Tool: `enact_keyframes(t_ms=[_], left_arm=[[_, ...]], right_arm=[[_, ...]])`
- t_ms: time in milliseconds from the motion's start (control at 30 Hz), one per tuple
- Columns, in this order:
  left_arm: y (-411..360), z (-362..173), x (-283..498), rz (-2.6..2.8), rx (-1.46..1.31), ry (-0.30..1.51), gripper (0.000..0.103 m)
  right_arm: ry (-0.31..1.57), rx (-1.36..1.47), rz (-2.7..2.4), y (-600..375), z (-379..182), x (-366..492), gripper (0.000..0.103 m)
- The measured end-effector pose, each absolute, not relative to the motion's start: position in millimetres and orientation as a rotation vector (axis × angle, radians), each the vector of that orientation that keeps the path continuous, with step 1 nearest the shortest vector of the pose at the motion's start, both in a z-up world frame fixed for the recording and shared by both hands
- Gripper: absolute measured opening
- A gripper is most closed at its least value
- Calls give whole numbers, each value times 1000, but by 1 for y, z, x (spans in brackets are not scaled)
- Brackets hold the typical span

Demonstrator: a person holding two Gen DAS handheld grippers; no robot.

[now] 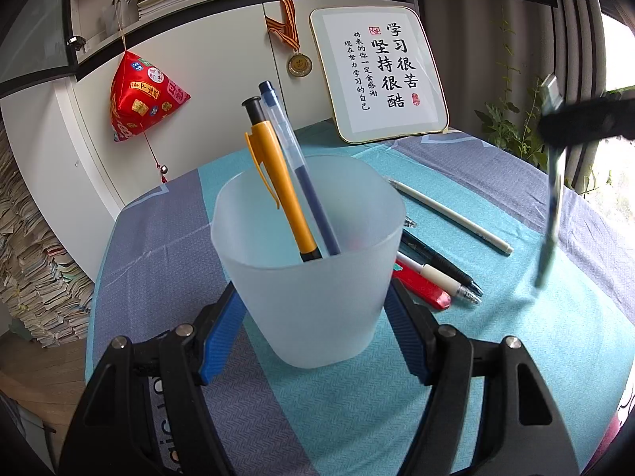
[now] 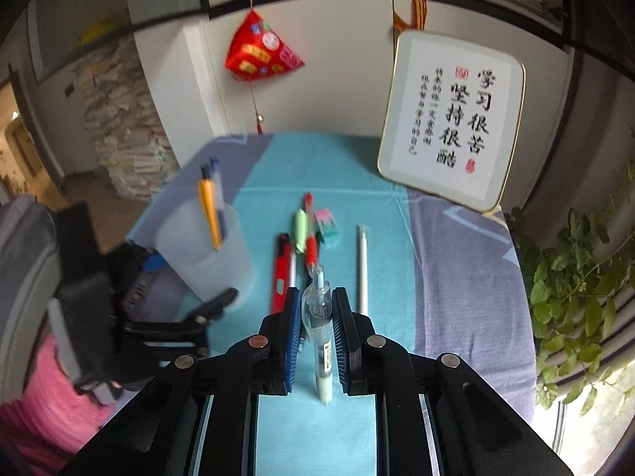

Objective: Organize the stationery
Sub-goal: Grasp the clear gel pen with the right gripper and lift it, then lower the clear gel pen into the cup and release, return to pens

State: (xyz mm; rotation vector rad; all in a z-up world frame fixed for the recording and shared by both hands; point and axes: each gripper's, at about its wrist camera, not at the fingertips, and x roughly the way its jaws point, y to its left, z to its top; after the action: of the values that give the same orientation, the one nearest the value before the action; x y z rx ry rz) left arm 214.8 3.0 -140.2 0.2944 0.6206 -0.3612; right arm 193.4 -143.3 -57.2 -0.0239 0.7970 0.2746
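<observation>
Blue pads (image 2: 344,341) of the right gripper (image 2: 316,341) pinch a clear gel pen (image 2: 319,317) at mid-barrel, tip hanging free above the table's near edge (image 2: 317,436), presumably for dropping upright. Left gripper (image 1: 313,341) clamps the frosted cup (image 1: 309,261), steadying it near the left edge; orange pen (image 1: 278,182) and blue pen (image 1: 293,158) already stand inside. Loose pens (image 2: 301,246) remain mid-table.
</observation>
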Motion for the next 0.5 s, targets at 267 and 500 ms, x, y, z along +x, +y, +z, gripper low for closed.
enact_keyframes(t_ms=[267, 500], left_arm=[[4, -141, 215, -362, 286, 627, 69], [4, -141, 215, -362, 287, 626, 69]], right_arm=[[637, -5, 311, -132, 0, 181, 17], [561, 28, 422, -114, 34, 190, 17]])
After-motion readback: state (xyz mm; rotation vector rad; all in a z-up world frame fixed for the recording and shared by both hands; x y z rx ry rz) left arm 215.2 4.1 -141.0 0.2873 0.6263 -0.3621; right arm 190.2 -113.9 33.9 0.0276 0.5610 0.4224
